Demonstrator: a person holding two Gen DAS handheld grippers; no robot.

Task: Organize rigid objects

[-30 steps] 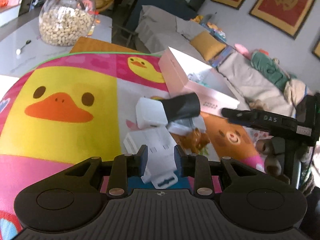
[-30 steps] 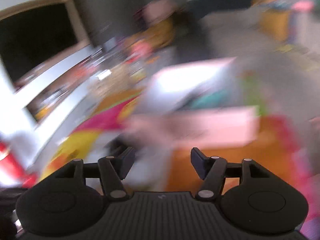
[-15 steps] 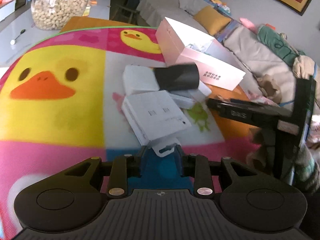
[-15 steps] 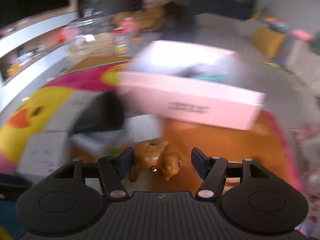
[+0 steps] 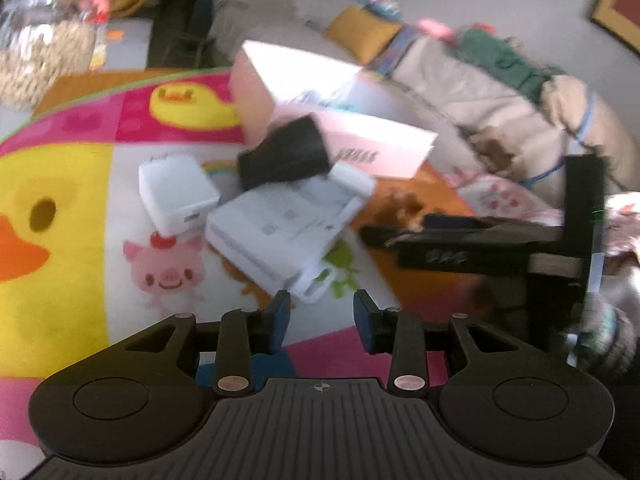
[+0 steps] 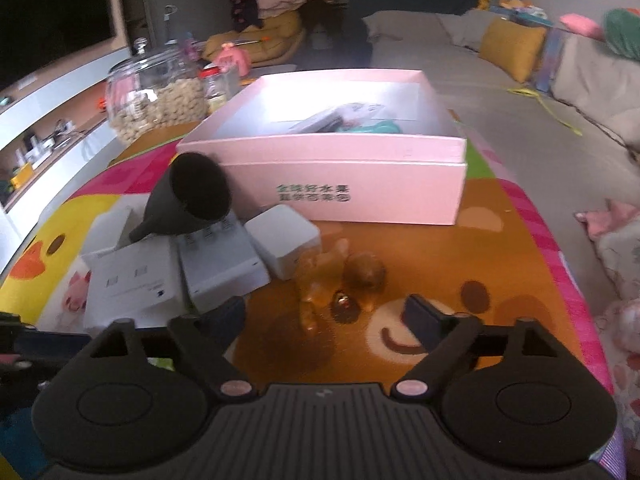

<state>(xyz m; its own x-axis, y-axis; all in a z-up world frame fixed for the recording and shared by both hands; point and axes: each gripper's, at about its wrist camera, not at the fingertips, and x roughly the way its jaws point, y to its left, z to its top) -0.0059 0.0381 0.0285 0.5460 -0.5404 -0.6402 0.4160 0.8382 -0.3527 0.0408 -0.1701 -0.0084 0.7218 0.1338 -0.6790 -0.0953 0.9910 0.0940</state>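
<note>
Brown toy dog (image 6: 340,276) lies on the orange bear patch of the play mat (image 6: 500,264), centre of the right wrist view, just ahead of the right gripper (image 6: 326,314). Its jaws have just been opening and now stand spread wide and released, with the dog in line beyond them, not touched. Half a second back they were narrower and the view was smeared; now it is sharp, and the dog sits higher in frame, further from the tips.

Left gripper (image 5: 322,314): jaws have just been opening a little, nothing between them. Earlier a white tab of the flat white box (image 5: 276,232) sat in their gap; now the box lies clear ahead at mid-frame.

Pink box (image 6: 332,172) sits open behind, upper centre. Judgement: box let go; dog next into the pink box.
</note>
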